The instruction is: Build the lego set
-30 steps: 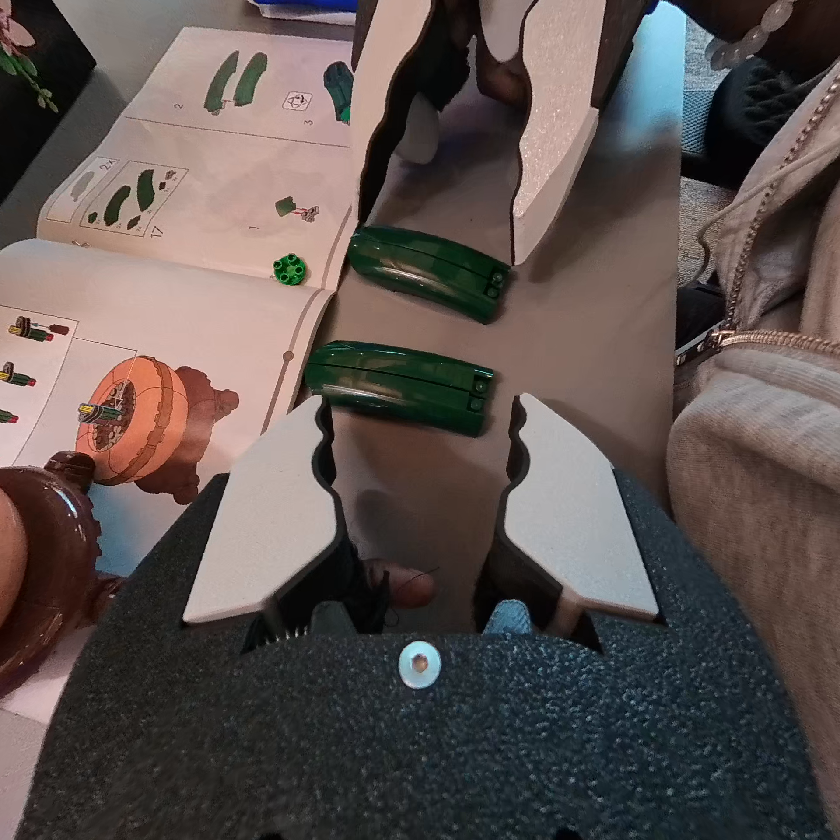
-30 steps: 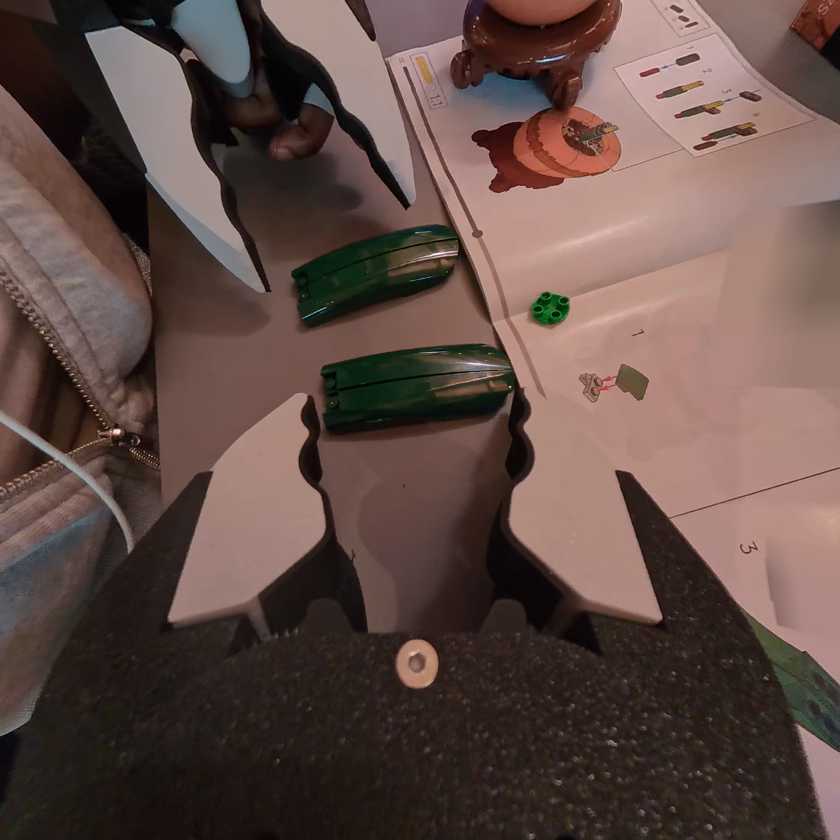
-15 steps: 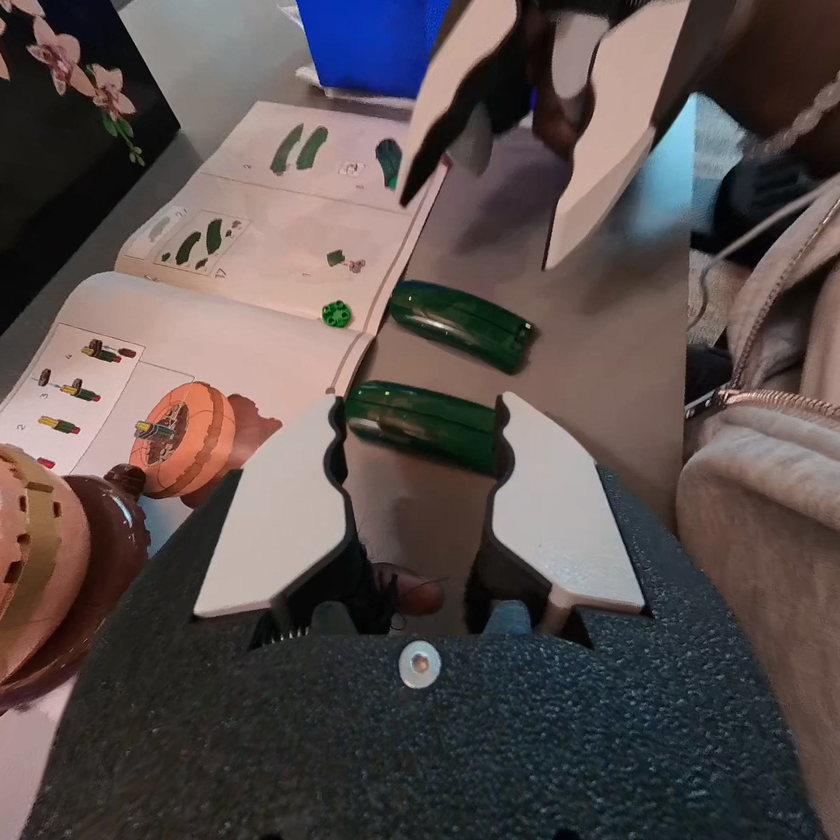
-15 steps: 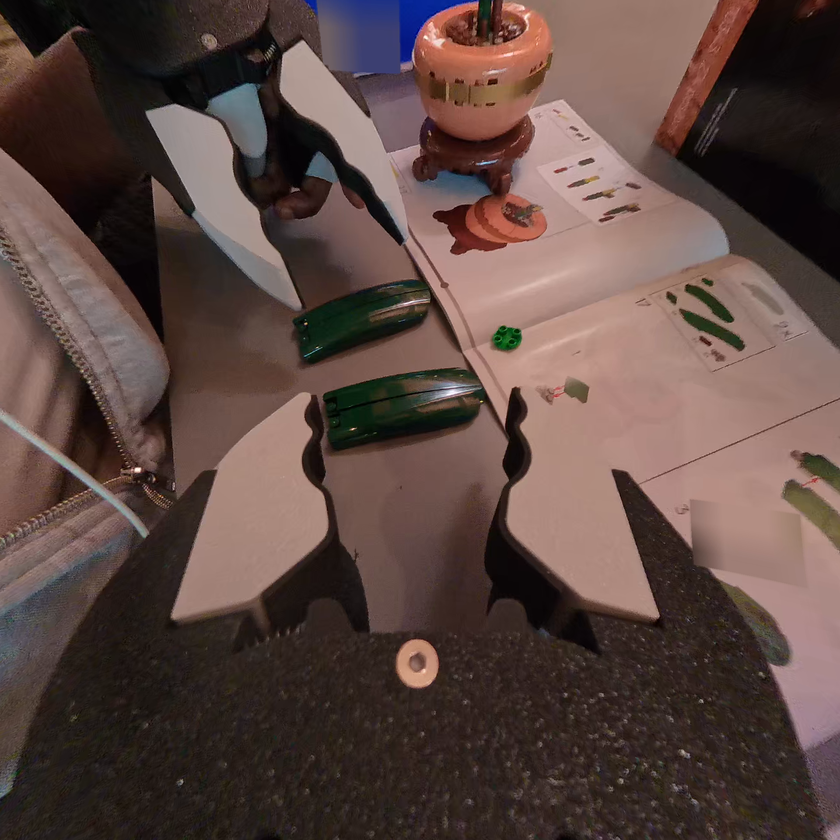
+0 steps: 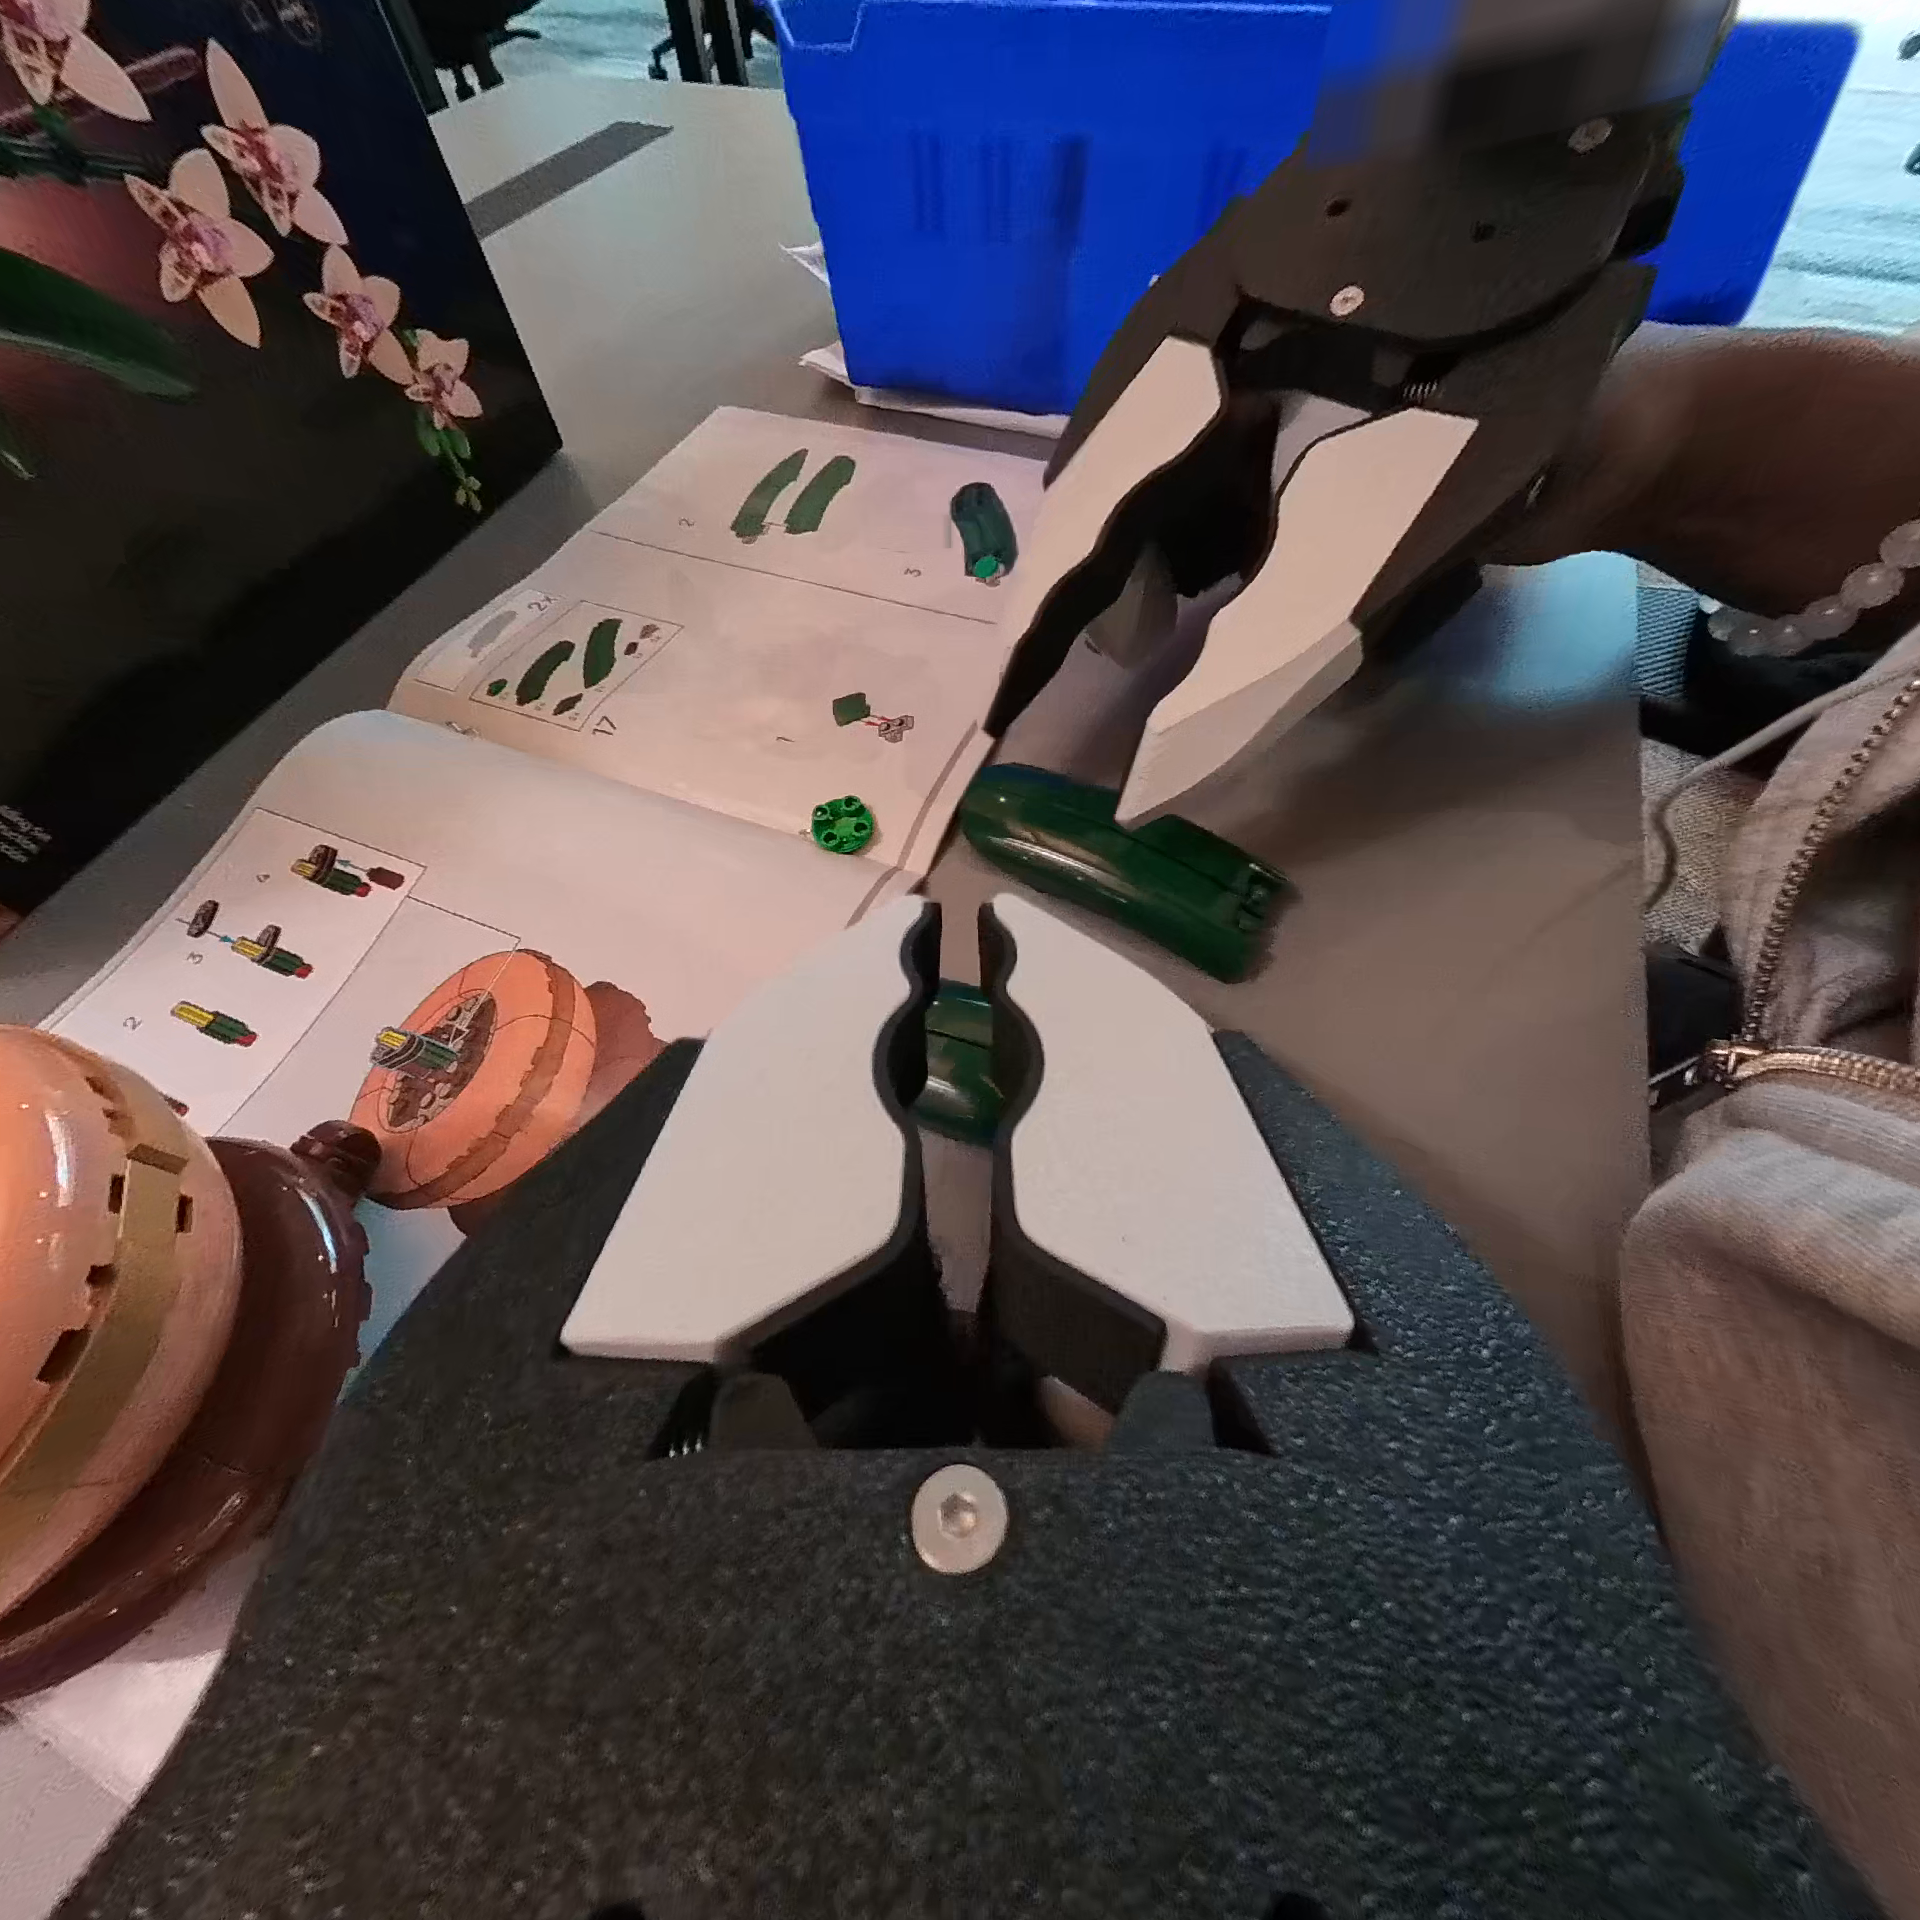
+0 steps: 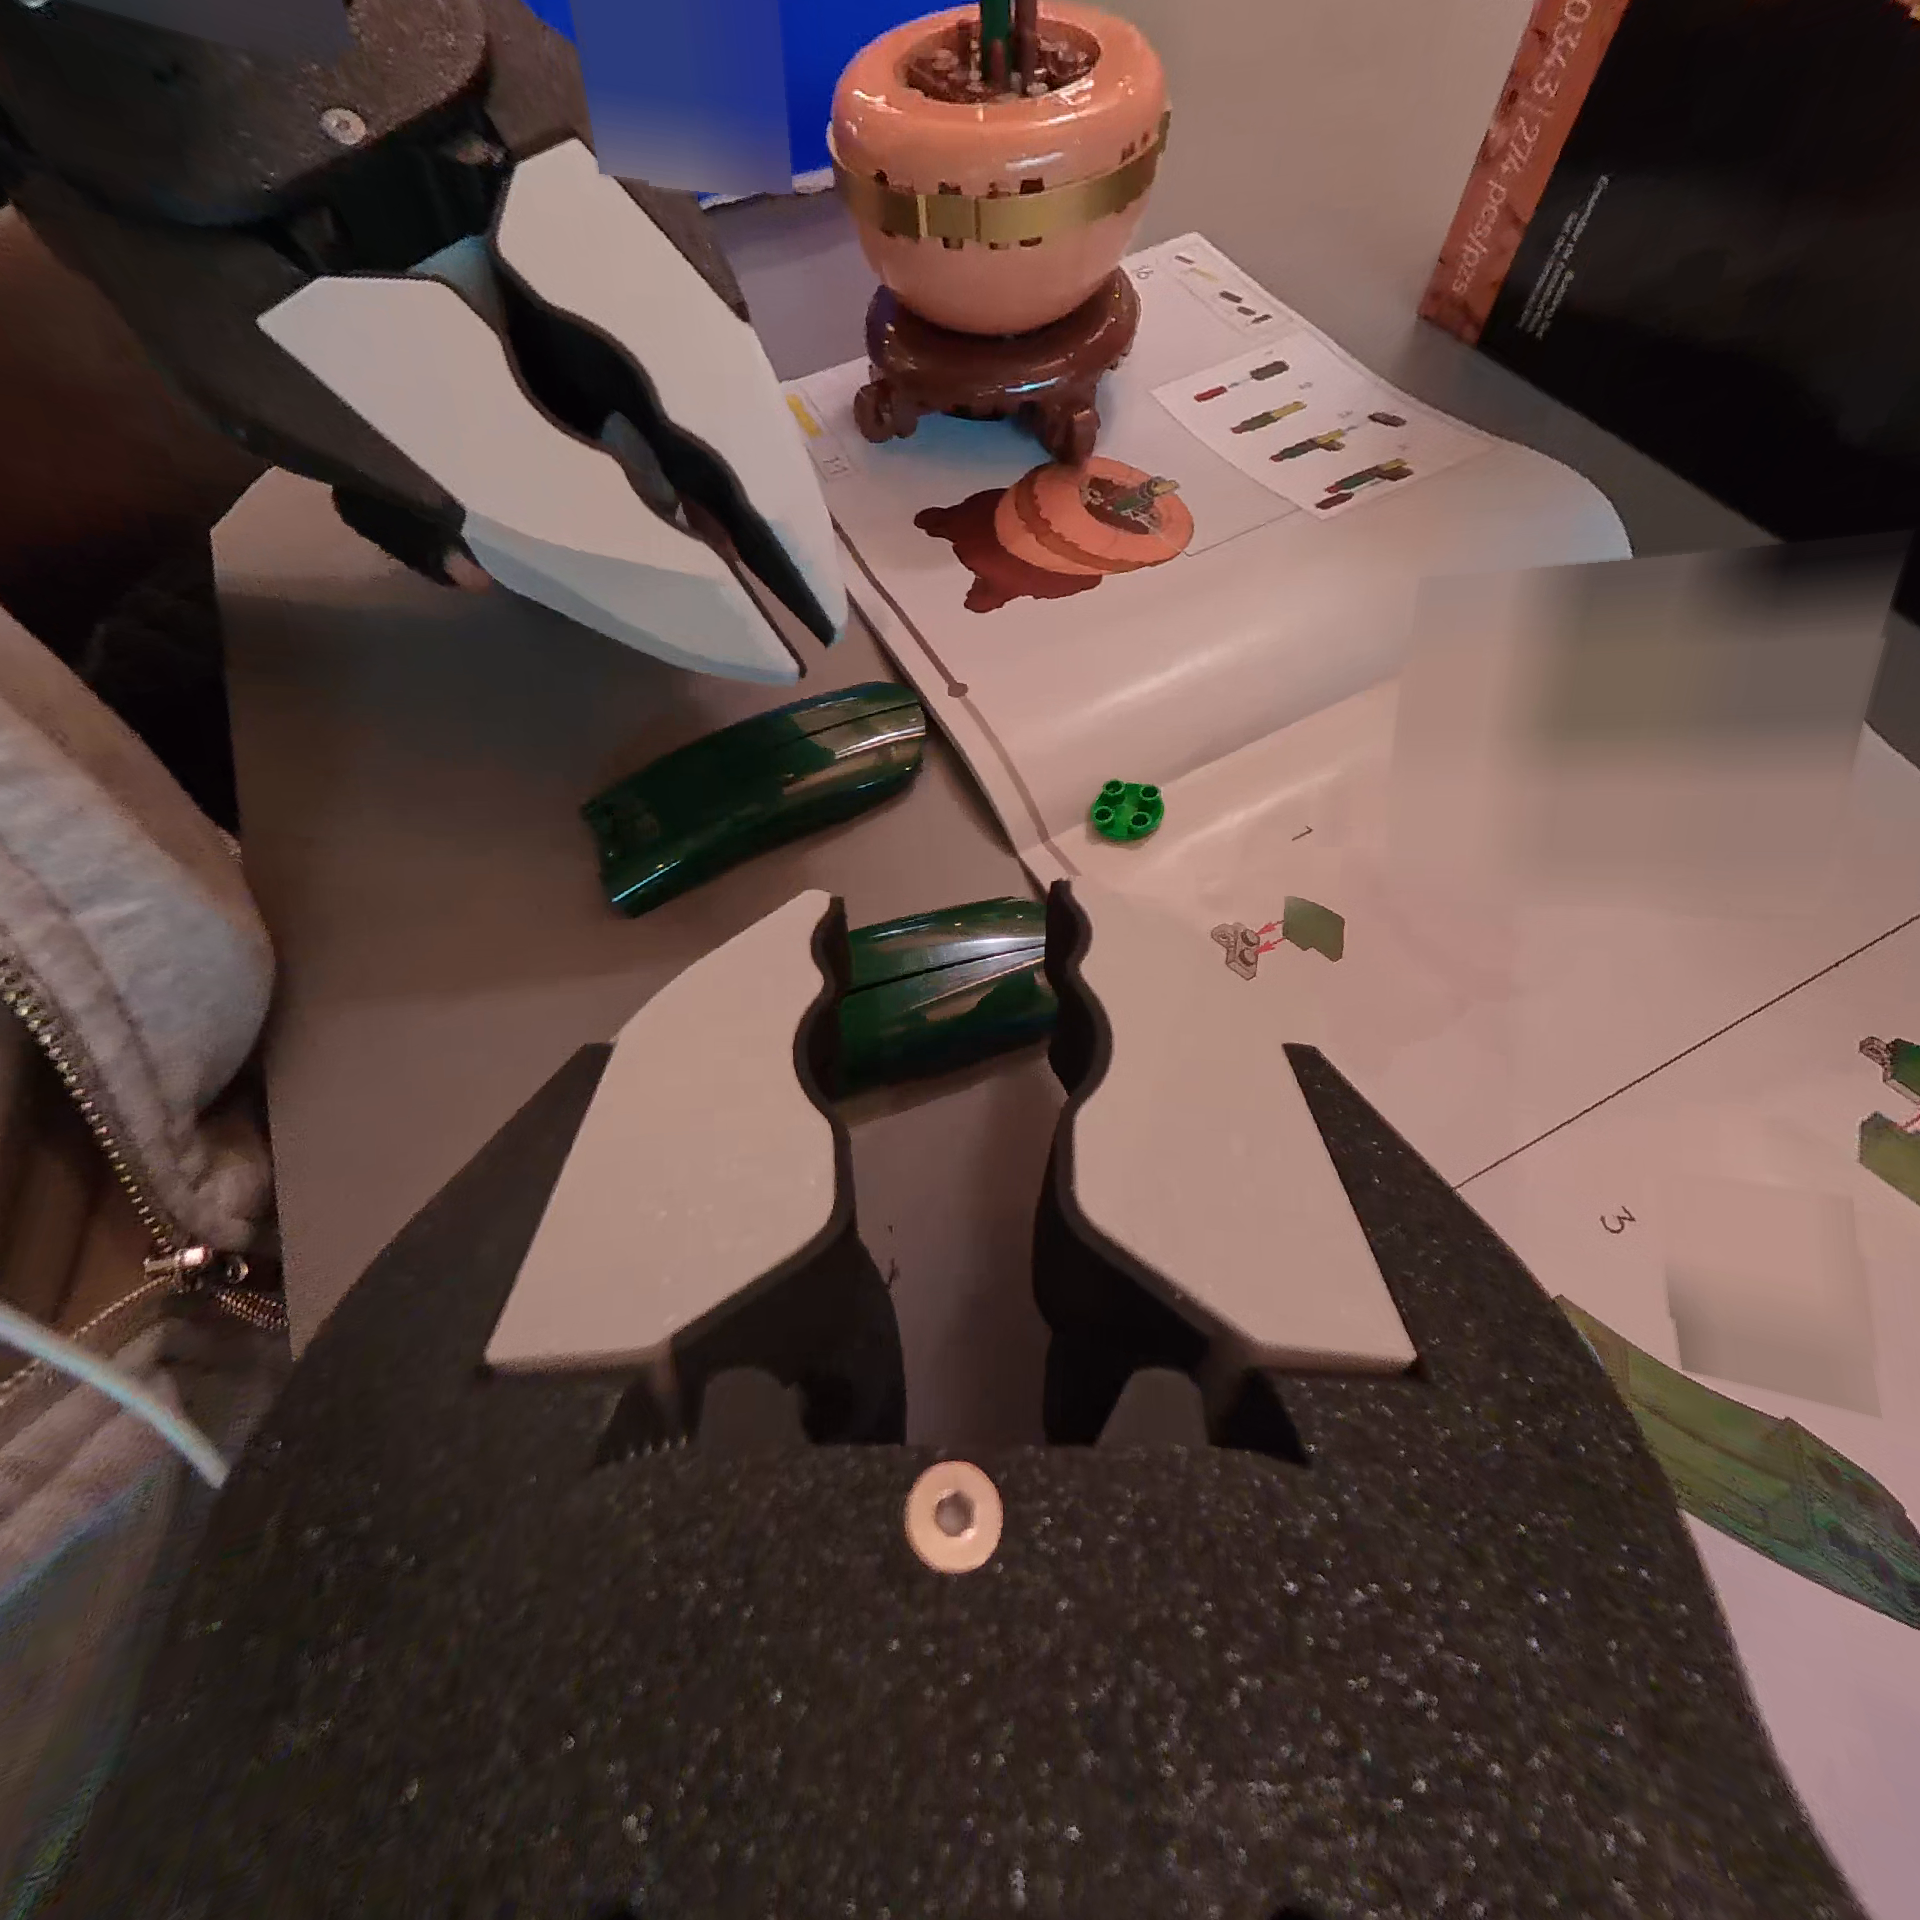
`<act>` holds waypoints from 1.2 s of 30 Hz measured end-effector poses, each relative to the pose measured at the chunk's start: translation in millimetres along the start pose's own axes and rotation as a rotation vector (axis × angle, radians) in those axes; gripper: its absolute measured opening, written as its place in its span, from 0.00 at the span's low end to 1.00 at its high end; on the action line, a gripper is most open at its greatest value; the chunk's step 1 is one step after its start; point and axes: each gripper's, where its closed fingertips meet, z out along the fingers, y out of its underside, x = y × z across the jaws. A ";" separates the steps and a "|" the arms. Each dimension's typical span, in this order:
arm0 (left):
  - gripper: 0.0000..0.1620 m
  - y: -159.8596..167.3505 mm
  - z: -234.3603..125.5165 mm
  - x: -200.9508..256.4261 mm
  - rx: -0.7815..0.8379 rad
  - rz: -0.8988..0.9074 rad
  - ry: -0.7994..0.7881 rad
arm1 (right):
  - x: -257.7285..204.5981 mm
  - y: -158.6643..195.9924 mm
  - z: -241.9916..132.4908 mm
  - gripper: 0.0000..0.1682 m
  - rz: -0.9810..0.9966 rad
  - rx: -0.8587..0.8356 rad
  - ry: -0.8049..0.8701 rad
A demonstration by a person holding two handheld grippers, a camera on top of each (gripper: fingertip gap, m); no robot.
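Two dark green curved leaf pieces lie on the grey table beside the open instruction booklet (image 5: 623,831). My left gripper (image 5: 961,914) is shut and empty, hovering just above one leaf (image 5: 956,1070); the right wrist view shows it (image 6: 805,644) over that leaf (image 6: 748,790). My right gripper (image 6: 945,909) is open, its fingers either side of the other leaf (image 6: 945,987), not clamped. It also shows in the left wrist view (image 5: 1065,769) over that leaf (image 5: 1143,883). A small bright green round plate (image 6: 1129,808) lies on the booklet.
The built peach pot on a brown stand (image 6: 997,208) sits on the booklet (image 6: 1195,675), close to my left gripper (image 5: 94,1247). A blue bin (image 5: 987,208) stands behind. The dark set box (image 5: 208,312) is at the far side. A person's grey jacket (image 5: 1787,1143) borders the table edge. The tips of one gripper are about 6 cm away from the tips of the other. Between my right fingertips and the small bright green round plate (image 6: 1129,808) there is roughly 4 cm. It turns up in the left wrist view (image 5: 841,808) as well.
My left gripper has gone from wide open to shut over its leaf. My right gripper's fingers have narrowed around the other leaf. Both views have tilted up. The leaves have not moved.
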 end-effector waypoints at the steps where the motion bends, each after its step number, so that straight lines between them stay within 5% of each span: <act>1: 0.04 0.0 0.5 0.0 -0.002 0.004 0.000 | 0.1 0.1 1.1 0.21 0.007 -0.005 -0.003; 14: 0.03 39.5 10.7 8.8 -0.276 0.154 0.017 | -8.1 18.6 10.8 0.21 -0.096 -0.147 0.053; 24: 0.07 17.0 -6.4 5.6 -0.159 0.084 -0.019 | -4.2 -1.6 -19.1 0.24 -0.033 -0.060 0.080; 36: 0.09 35.4 -12.0 8.9 -0.256 0.059 -0.028 | -3.3 37.2 -28.1 0.21 0.134 -0.184 0.074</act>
